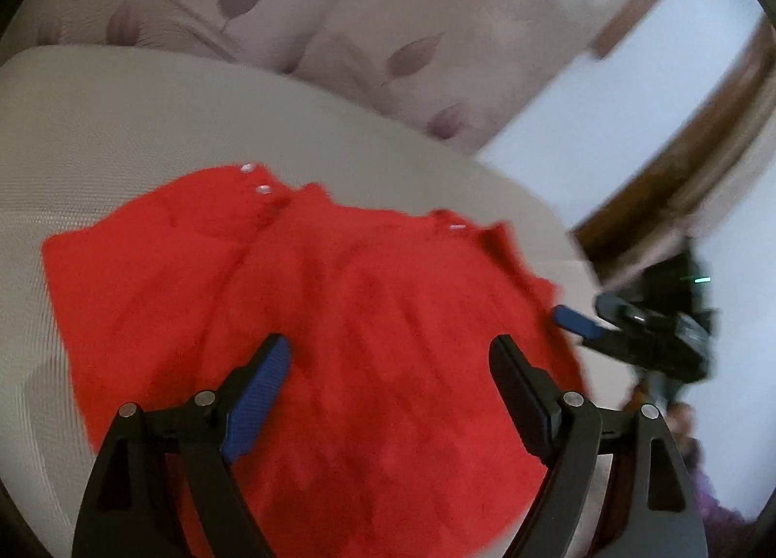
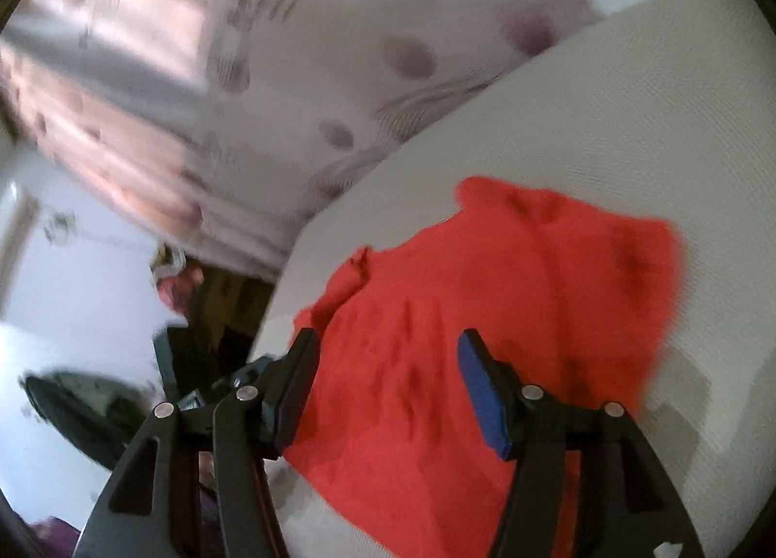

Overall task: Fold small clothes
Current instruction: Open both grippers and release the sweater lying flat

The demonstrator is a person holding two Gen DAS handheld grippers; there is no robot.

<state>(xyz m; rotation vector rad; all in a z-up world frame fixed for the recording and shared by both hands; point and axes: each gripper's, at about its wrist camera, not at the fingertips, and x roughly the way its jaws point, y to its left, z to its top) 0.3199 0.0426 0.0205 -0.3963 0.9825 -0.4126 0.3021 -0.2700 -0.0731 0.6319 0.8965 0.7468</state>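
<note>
On the pale table (image 1: 121, 121), the red garment (image 1: 315, 315) lies collar-away beneath both open, empty grippers.

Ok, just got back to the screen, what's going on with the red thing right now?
A person is working with two handheld tongs on a small red garment spread on a pale cushioned surface. Both the left tongs and the right tongs stand open over the fabric, with nothing clamped between their pads. The garment lies mostly flat, with small white buttons showing near its far edge. The picture is blurred, so finer folds are hard to read.
</note>
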